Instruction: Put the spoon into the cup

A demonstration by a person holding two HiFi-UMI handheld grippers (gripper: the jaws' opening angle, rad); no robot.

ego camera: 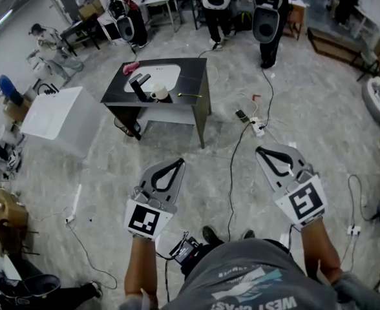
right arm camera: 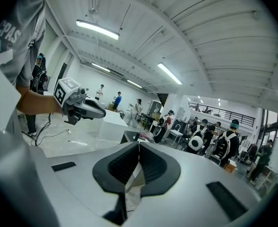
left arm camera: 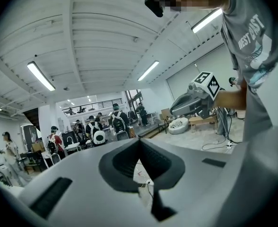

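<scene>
While I hold them above the floor (ego camera: 203,186), the left claw (ego camera: 178,163) and right claw (ego camera: 260,151) are pressed together, empty. The cup (ego camera: 159,94) stands on the tabletop (ego camera: 191,73), well apart.

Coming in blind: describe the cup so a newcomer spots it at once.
Find the dark table alone on the grey floor, with a white basin set in its top. At the basin's near edge stands a black tap; the cup sits just right of it. It is small, round and whitish, unlike the pink thing at the far left corner.
</scene>
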